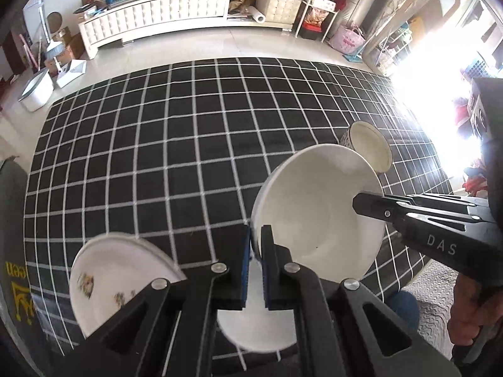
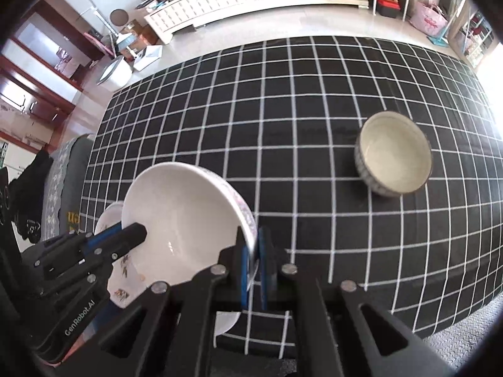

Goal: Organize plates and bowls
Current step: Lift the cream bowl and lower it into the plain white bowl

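Left wrist view: left gripper (image 1: 255, 235) pinches the near rim of a big white bowl (image 1: 314, 210), one blue pad inside the wall and one outside. Bowl is tilted, opening turned toward the camera, held above a black tablecloth with white grid lines (image 1: 157, 157). Right gripper (image 1: 358, 202) comes in from the right and clamps the opposite rim of the same bowl; jaws pressed onto the wall. A hand (image 1: 471, 308) shows under that gripper at lower right. Behind the big bowl, partly hidden, a smaller patterned bowl (image 1: 371, 147) sits on the cloth. Lower left: a flowered plate (image 1: 103, 279) on the cloth, partly covered by the gripper frame. Under the jaws, another white dish (image 1: 257, 330), mostly hidden, can't tell plate or bowl. Far side: white cabinet (image 1: 157, 12) against the wall.

Right wrist view: right gripper (image 2: 254, 245) pinches the big white bowl (image 2: 182, 220) at its rim, the patterned outer wall between the blue pads. Left gripper (image 2: 138, 231) grips the far rim from the left. Bowl is tilted and off the cloth (image 2: 283, 110). Flowered plate (image 2: 121, 289) lies below it, mostly covered. Edge of the white dish (image 2: 226, 322) peeks out under the frame. Patterned bowl (image 2: 393, 157) stands upright on the cloth, well apart to the right. White cabinet (image 2: 235, 3) at top.
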### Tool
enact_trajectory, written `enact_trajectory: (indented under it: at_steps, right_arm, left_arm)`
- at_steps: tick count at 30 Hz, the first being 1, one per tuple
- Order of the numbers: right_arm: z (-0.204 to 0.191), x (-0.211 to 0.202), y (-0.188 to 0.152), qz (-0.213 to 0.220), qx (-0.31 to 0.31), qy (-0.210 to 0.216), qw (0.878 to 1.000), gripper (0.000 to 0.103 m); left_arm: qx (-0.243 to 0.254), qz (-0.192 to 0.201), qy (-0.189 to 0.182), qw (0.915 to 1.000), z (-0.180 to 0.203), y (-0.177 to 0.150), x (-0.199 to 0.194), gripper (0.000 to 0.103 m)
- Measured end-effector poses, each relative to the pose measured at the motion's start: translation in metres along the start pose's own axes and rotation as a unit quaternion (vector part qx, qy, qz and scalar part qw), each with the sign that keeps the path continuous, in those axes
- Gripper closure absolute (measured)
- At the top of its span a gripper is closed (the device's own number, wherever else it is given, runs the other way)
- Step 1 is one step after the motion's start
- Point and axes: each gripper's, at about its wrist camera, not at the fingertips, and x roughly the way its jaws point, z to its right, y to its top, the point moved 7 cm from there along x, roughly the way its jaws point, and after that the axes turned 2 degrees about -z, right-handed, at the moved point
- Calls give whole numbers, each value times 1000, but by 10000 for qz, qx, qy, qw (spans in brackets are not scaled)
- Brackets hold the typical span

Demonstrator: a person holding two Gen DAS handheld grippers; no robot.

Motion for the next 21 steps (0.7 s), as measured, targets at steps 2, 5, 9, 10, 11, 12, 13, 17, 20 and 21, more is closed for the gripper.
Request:
enact_trajectory:
  at_steps: [2, 5, 9, 10, 11, 12, 13, 17, 20, 21]
  right_arm:
    - [-11, 2, -6, -22, -50, -2, 10000, 94]
    - [-22, 8, -15, -87, -85, -7, 9999, 94]
    - [-31, 14, -31, -189, -95, -33, 9998, 94]
    - [-32, 16, -34, -208, -104, -49, 9997, 94]
    - [-34, 18, -37, -225, -103, -61, 9997, 94]
    - [-34, 21, -39, -256, -98, -79, 9996, 94]
    - [-36, 23, -42, -279, -84, -76, 9995, 94]
    - [-39, 33, -53, -398, -29, -61, 9992, 94]
    - [-37, 38, -60, -463, -18, -85, 9989, 94]
    - [-37, 40, -62, -478, -13, -96, 9988, 94]
  left_arm:
    - [-58, 5, 11, 10000, -9, -12, -5, 98]
    - [-107, -35, 41, 9999, -18, -32, -10, 98]
    - [-168, -95, 72, 9998, -24, -47, -7, 98]
    - [-176, -101, 82, 9998, -21, -57, -9, 98]
    - [-207, -142, 87, 9996, -22, -62, -7, 98]
    - [-213, -167, 93, 9996, -23, -66, -5, 98]
    - [-211, -179, 106, 9996, -23, -69, -5, 98]
    - [-246, -274, 105, 9993, -24, -85, 3, 98]
    - [-235, -357, 112, 9990, -24, -95, 9, 98]
    - [-221, -380, 115, 9990, -24, -98, 11, 98]
